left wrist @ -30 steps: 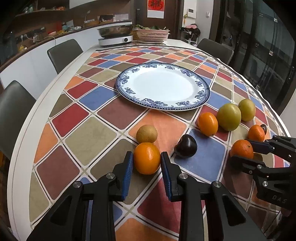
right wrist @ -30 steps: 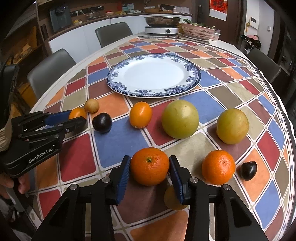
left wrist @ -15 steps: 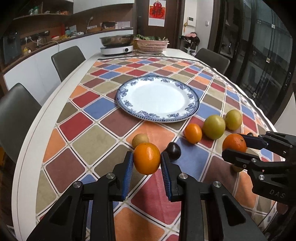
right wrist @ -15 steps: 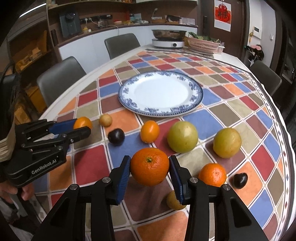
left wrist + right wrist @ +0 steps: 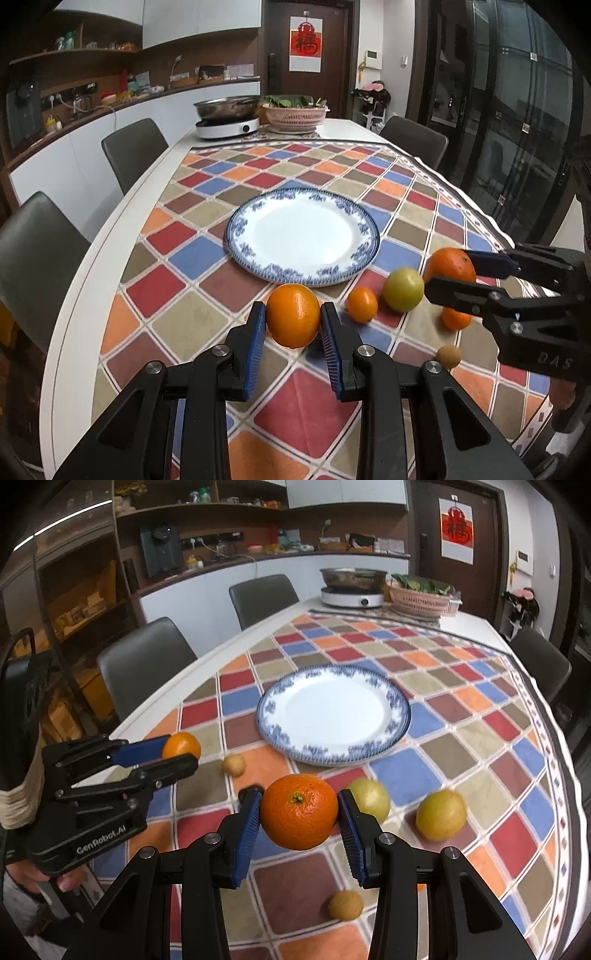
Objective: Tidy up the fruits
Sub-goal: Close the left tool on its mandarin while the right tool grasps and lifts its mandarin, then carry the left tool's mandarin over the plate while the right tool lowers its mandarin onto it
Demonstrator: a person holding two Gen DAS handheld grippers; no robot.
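Orange fruits lifted higher off the desk (image 5: 92,295).
Left gripper (image 5: 293,325) clamps one orange (image 5: 293,315), right gripper (image 5: 298,814) clamps another orange (image 5: 298,812); both now nearer the plate (image 5: 236,236).

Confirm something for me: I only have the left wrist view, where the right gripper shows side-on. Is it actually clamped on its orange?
Observer: Yes. In the right wrist view both blue pads of the right gripper press the sides of the right orange, stem end toward the camera.
Operator: I count one yellow-green fruit on the cloth. More?
Observer: Two. A second yellow-green fruit lies farther right, apart from the first.
Operator: Anything hidden behind the left orange?
Observer: A second small brown fruit on the cloth, just beyond the tips of the left gripper.
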